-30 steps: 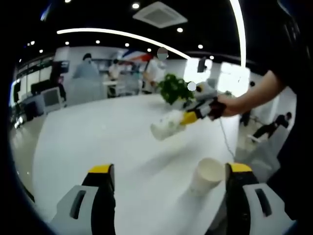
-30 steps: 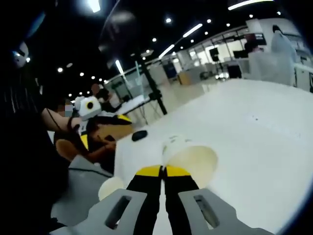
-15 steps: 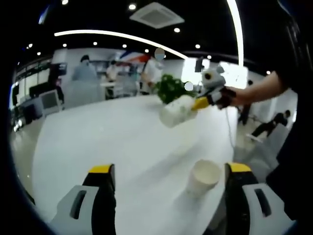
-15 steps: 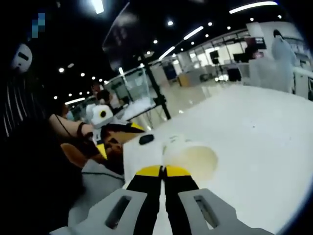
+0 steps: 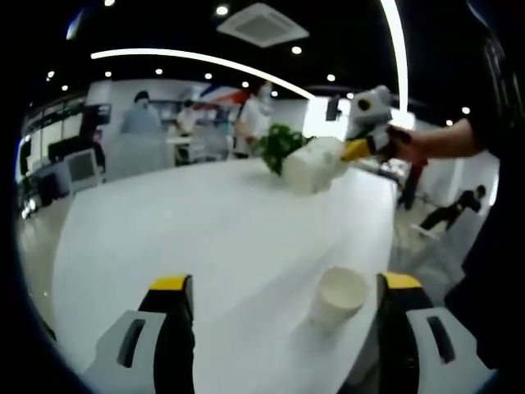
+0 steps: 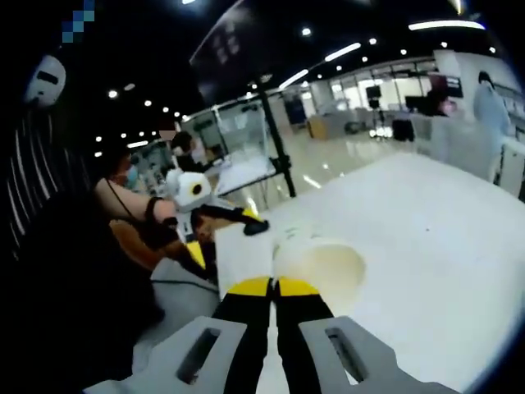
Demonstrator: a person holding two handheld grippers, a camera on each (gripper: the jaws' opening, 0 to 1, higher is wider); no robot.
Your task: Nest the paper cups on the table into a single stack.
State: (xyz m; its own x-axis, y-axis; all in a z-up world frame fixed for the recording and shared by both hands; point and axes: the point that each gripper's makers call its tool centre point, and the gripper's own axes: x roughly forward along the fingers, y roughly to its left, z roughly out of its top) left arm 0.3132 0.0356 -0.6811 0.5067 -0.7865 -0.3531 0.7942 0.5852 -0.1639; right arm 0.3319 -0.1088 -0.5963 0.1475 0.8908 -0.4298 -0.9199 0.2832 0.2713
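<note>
Left gripper view: left tool open, empty; standing cup on table near right edge. Right tool carries lifted cup above far edge.

Right gripper view: right tool clamped on lifted cup. Advice: bring it mouth-up above standing cup, lower straight.

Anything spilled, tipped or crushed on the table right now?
Nothing stands out. One paper cup stands upright on the white table, mouth up and undamaged. The right gripper holds the other cup by its rim, tilted in the air. No spill shows on the tabletop.
</note>
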